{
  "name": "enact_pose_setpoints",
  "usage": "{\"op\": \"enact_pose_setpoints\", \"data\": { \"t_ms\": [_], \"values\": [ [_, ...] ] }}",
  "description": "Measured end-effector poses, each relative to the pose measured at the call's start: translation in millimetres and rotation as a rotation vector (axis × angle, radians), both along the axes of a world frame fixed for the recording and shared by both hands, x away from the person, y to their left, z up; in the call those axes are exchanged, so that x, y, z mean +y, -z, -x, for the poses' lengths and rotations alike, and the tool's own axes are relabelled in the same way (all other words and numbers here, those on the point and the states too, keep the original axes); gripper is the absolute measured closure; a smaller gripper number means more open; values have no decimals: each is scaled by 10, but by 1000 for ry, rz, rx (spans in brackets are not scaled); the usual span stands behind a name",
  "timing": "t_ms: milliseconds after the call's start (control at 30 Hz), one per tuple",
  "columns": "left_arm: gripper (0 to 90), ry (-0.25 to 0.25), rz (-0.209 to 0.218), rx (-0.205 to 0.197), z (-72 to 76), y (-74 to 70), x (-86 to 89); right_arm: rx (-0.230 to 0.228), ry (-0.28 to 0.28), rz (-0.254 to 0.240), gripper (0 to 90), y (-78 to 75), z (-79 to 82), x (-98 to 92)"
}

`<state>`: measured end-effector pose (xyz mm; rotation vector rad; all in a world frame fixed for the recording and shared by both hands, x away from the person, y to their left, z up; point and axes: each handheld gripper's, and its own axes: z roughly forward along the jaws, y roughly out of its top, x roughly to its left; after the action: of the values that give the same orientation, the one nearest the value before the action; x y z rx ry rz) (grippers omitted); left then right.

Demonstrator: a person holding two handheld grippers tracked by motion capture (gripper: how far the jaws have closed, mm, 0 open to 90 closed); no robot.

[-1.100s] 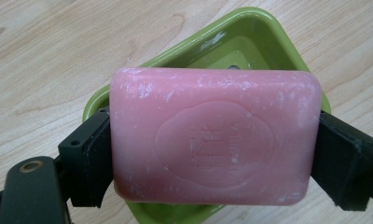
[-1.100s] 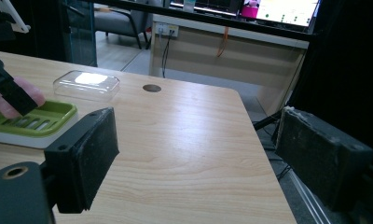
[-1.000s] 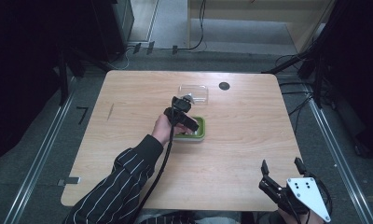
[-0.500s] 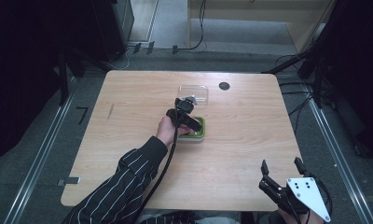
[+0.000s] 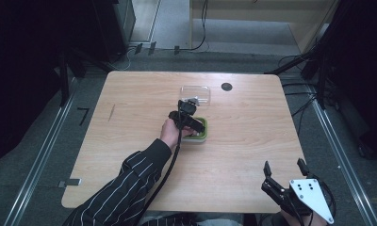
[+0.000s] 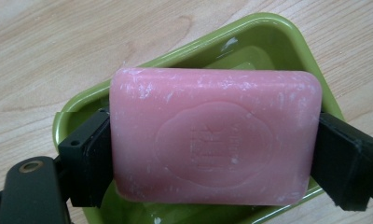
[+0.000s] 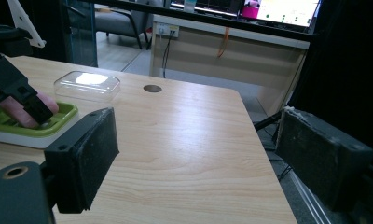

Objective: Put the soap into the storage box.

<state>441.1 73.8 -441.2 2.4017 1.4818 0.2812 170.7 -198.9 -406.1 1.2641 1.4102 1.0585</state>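
Observation:
A pink bar of soap (image 6: 215,137) is clamped by its two short ends between the jaws of my left gripper (image 6: 212,154), right over a green soap dish (image 6: 268,37). In the high view the left gripper (image 5: 189,123) points down into the green soap dish (image 5: 203,135) at the table's middle. A clear plastic lid (image 5: 196,93) lies just behind the dish, and it shows as the clear lid (image 7: 87,83) in the right gripper view. My right gripper (image 5: 283,173) stands open with nothing in it at the table's near right edge.
A small dark round hole (image 5: 226,86) sits in the wooden table (image 5: 252,127) at the back, right of the lid. A striped sleeve (image 5: 125,183) crosses the near left of the table. Dark stands and cables ring the table on the floor.
The left gripper has shifted slightly rightward and down over the green dish. The right gripper has stayed where it was.

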Motion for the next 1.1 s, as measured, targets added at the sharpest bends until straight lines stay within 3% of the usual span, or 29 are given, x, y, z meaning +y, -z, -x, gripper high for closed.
{"op": "enact_pose_setpoints", "data": {
  "t_ms": [600, 900, 1100],
  "values": [
    [135, -37, -17, 5, 38, 76, 7, -5, -5, 1, 127, 1, -10, 3],
    [127, -44, -11, -11, 63, 33, 29, -4, -12, 2, 127, 0, -24, 18],
    [98, -33, -5, -49, 98, -69, 45, -4, -14, 1, 127, 1, -31, 21]
  ]
}}
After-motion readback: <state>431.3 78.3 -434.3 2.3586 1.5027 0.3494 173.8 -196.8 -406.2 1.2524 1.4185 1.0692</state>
